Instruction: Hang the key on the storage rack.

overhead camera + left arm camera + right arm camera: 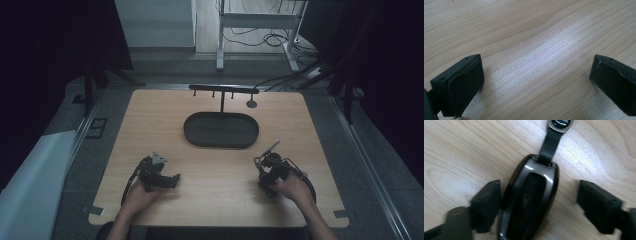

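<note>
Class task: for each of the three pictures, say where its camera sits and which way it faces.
High view: above the person's side, looking forward and down on the table, tray and rack; both forearms show.
Left gripper view: on the left gripper, facing bare wood between open jaws.
Right gripper view: on the right gripper, facing the key fob between its jaws.
Shared: the wooden table.

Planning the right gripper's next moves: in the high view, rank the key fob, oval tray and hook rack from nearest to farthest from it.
1. Key fob: between the right gripper's jaws, on the table.
2. Oval tray: table centre, beyond and to its left.
3. Hook rack: far edge, behind the tray.
</note>
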`<state>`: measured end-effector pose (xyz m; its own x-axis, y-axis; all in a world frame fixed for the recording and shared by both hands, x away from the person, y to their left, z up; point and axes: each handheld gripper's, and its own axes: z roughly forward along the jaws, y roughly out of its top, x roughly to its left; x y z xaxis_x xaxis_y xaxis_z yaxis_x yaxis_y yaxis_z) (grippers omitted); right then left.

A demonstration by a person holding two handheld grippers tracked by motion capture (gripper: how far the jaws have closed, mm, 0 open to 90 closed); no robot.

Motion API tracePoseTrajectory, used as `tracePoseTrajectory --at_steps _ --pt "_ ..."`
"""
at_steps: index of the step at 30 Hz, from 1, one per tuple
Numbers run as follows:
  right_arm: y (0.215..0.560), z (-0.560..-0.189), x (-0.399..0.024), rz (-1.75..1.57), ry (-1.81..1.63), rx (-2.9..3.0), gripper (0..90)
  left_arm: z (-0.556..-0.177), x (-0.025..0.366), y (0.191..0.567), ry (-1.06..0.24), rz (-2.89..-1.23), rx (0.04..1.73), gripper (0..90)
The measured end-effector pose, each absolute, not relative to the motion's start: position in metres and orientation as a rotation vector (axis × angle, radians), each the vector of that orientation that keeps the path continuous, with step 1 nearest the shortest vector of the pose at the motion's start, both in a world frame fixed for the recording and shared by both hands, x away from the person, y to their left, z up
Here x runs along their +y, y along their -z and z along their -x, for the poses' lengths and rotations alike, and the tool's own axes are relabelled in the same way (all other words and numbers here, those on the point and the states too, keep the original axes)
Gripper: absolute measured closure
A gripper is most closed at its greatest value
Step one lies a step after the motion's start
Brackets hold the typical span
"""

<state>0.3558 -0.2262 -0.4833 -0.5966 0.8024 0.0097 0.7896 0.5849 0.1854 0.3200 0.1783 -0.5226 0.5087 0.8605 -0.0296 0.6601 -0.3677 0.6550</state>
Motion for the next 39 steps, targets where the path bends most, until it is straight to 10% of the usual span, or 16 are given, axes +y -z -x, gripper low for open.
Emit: tracePoseTrajectory --at_steps 10,39 --pt "0.478 -0.359 -0.219 -1.326 -0.194 2.77 47.6 -0.32 0.178 0.523 -0.426 -2.142 1.237 0.0" --pt "0.44 -0.363 -0.227 -1.275 -0.345 2.827 48.7 -0.32 0.178 0.523 -0.425 -2.142 1.237 0.0"
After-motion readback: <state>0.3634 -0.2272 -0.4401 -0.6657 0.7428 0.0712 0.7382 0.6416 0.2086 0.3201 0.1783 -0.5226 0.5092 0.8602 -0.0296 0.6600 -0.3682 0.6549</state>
